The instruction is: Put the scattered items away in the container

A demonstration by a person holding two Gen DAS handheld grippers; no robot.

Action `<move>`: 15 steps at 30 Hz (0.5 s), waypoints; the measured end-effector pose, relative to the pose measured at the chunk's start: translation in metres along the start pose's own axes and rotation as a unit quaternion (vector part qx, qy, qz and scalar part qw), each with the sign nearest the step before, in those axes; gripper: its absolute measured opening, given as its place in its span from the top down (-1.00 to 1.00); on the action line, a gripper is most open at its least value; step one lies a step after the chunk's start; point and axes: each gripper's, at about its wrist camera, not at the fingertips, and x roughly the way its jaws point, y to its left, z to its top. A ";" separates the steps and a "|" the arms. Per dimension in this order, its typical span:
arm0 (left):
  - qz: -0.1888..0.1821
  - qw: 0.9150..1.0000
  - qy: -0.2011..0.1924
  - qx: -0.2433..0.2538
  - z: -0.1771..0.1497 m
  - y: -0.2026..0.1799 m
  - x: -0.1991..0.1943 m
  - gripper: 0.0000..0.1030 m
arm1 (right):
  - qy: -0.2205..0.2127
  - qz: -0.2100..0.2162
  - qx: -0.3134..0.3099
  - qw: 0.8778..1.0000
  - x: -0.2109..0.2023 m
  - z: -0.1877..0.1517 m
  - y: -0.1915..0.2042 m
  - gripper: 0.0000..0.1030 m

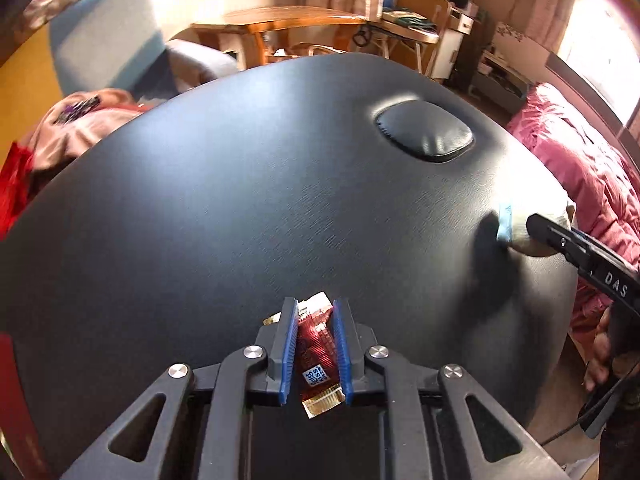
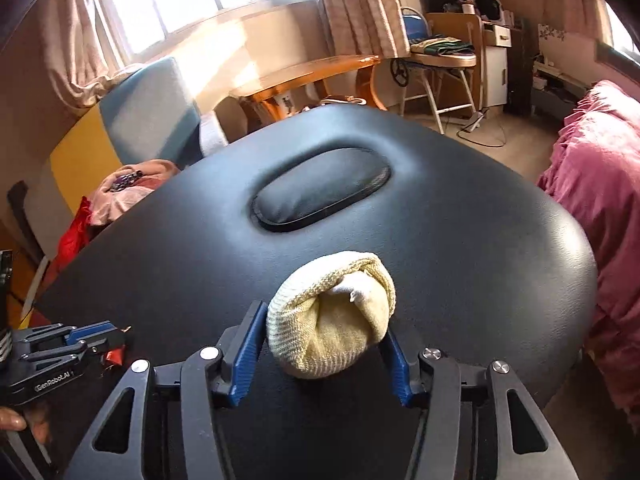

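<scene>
A red and gold snack packet [image 1: 316, 346] stands between the blue pads of my left gripper [image 1: 315, 307], which is shut on it just above the black padded table [image 1: 240, 200]. In the right wrist view that left gripper [image 2: 116, 334] shows at the lower left with the red packet [image 2: 114, 356] at its tips. My right gripper [image 2: 324, 322] is shut on a rolled cream-yellow sock [image 2: 332, 320] over the table's near right part. From the left wrist view the sock [image 1: 528, 224] and the right gripper's fingers [image 1: 560, 240] appear at the right edge.
An oval cushion insert [image 2: 320, 196] sits in the far half of the table. Pink bedding [image 2: 592, 184] lies off the right side, and a pile of pink and red cloth [image 2: 120, 196] off the left. A wooden table [image 2: 304, 76] and chairs stand behind.
</scene>
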 end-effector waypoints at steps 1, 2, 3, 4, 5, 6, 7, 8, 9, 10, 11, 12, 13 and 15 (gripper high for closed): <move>0.002 1.000 0.000 -0.010 -0.009 0.007 -0.005 0.67 | 0.004 0.013 -0.006 1.000 -0.001 -0.005 0.011 -0.06; 0.005 1.000 -0.001 -0.019 -0.017 0.014 -0.011 0.67 | 0.010 0.028 -0.011 1.000 -0.002 -0.011 0.024 -0.06; 0.009 1.000 -0.001 -0.026 -0.025 0.021 -0.016 0.67 | 0.016 0.045 -0.016 0.999 -0.002 -0.017 0.037 -0.06; 0.011 0.999 -0.001 -0.034 -0.033 0.028 -0.021 0.67 | 0.022 0.059 -0.022 0.998 -0.002 -0.023 0.050 -0.06; 0.013 0.999 -0.002 -0.043 -0.041 0.035 -0.027 0.67 | 0.027 0.071 -0.028 0.997 -0.002 -0.029 0.062 -0.06; 0.015 0.999 -0.002 -0.050 -0.049 0.042 -0.032 0.67 | 0.033 0.081 -0.035 0.996 -0.001 -0.035 0.075 -0.06; 0.017 0.998 -0.002 -0.058 -0.056 0.049 -0.037 0.67 | 0.039 0.091 -0.042 0.994 -0.001 -0.042 0.087 -0.06; 0.019 0.998 -0.003 -0.066 -0.064 0.055 -0.041 0.67 | 0.044 0.100 -0.049 0.993 -0.001 -0.048 0.100 -0.06; 0.020 0.997 -0.004 -0.074 -0.071 0.061 -0.046 0.67 | 0.049 0.108 -0.058 0.991 -0.001 -0.053 0.111 -0.06; 0.020 0.996 -0.005 -0.082 -0.077 0.065 -0.049 0.67 | 0.053 0.113 -0.066 0.990 -0.002 -0.058 0.121 -0.06; 0.020 0.996 -0.006 -0.089 -0.083 0.069 -0.051 0.67 | 0.058 0.118 -0.074 0.989 -0.002 -0.063 0.130 -0.07; 0.020 0.995 -0.008 -0.096 -0.088 0.072 -0.053 0.67 | 0.063 0.122 -0.080 0.987 -0.002 -0.067 0.138 -0.08; 0.018 0.995 -0.009 -0.102 -0.093 0.075 -0.056 0.67 | 0.067 0.126 -0.085 0.986 -0.003 -0.072 0.144 -0.10; 0.009 0.994 -0.013 -0.112 -0.103 0.082 -0.063 0.61 | 0.077 0.134 -0.094 0.983 -0.005 -0.080 0.155 -0.16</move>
